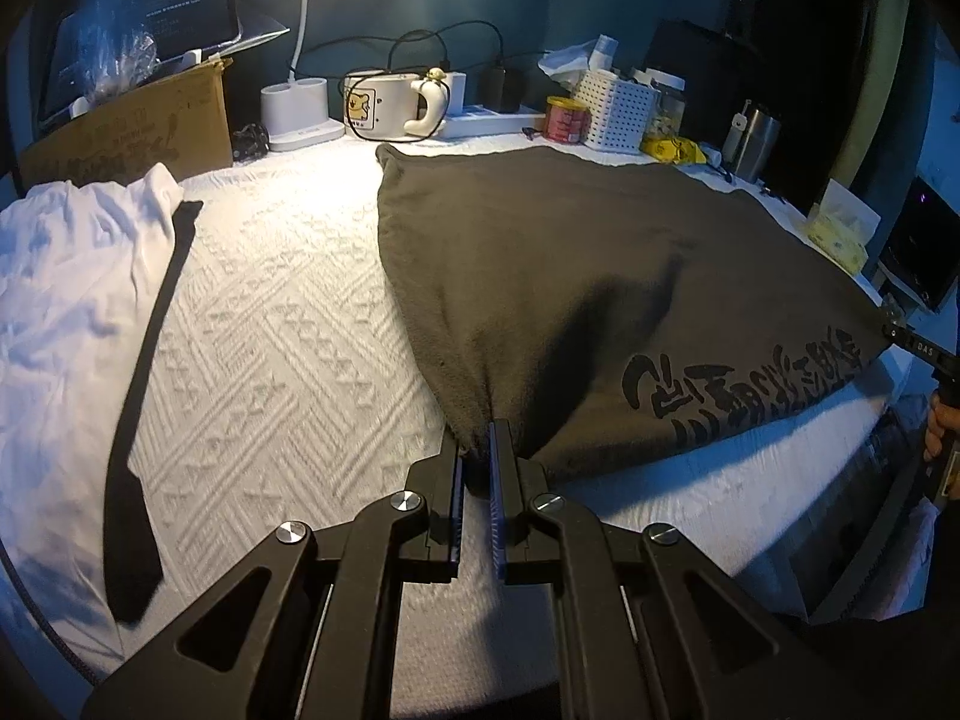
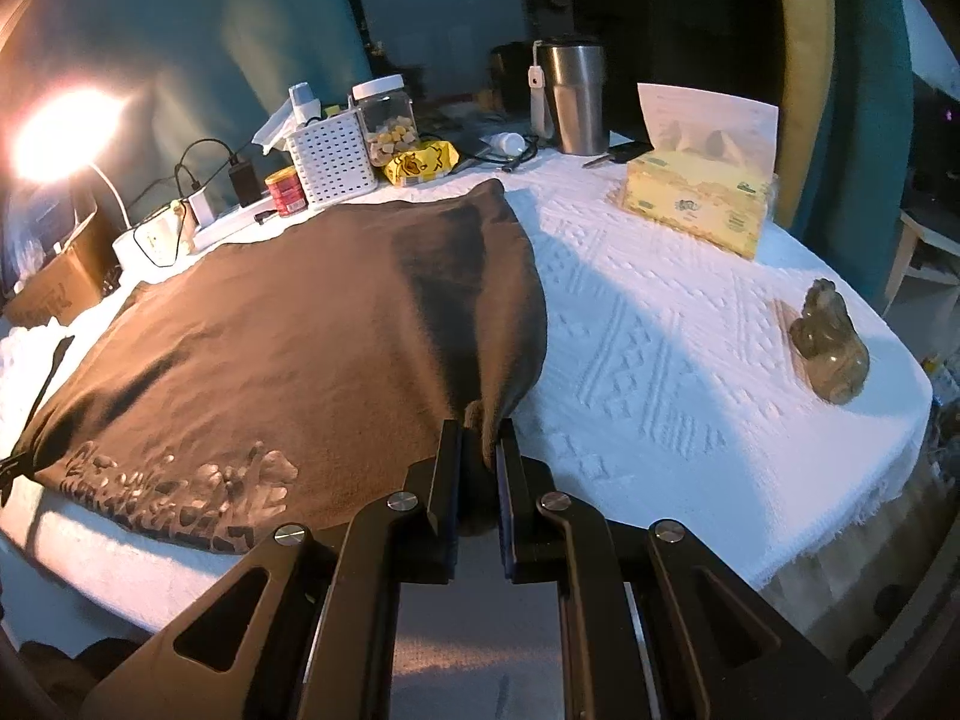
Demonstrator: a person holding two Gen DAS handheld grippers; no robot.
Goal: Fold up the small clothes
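Note:
A dark olive-brown garment (image 1: 570, 276) with black printed lettering lies spread on the white textured table cover; it also shows in the right wrist view (image 2: 288, 336). My left gripper (image 1: 478, 450) is shut on its near left corner. My right gripper (image 2: 480, 444) is shut on its near right corner, and it shows at the right edge of the left wrist view (image 1: 894, 324). Both corners are lifted a little, with the near hem stretched between them.
A white garment (image 1: 66, 300) and a black tie (image 1: 144, 408) lie at the left. Along the back stand a cardboard box (image 1: 132, 126), a mug (image 1: 384, 105), a white basket (image 2: 330, 159), a steel tumbler (image 2: 573, 99) and a tissue box (image 2: 699, 204). A figurine (image 2: 831, 354) sits right.

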